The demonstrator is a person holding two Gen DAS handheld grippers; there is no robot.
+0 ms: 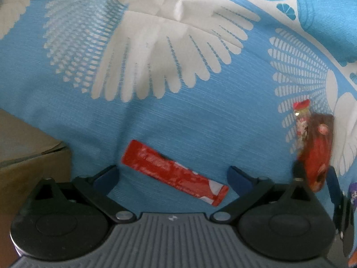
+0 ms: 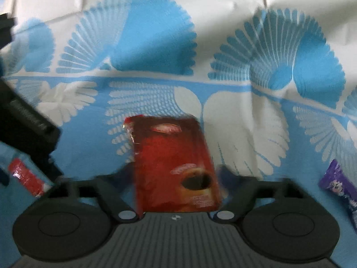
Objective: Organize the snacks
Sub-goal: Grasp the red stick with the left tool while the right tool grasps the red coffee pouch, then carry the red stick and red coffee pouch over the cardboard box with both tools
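A blue cloth (image 1: 200,120) printed with white fan and feather shapes, creased in places, covered the tabletop. We noted the corner of a brown cardboard box (image 1: 33,156) at the left of the left wrist view. The left hand-held gripper (image 1: 173,174) stood wide open, holding nothing; a long, flat red stick packet (image 1: 174,172) lay slantwise on the cloth between its blue-padded fingers (image 1: 107,176). The right hand-held gripper (image 2: 176,174) had its fingers drawn in against a glossy red coffee sachet (image 2: 174,165), rectangular and upright, though blur hid the contact. A purple wrapper (image 2: 339,183) lay to its right.
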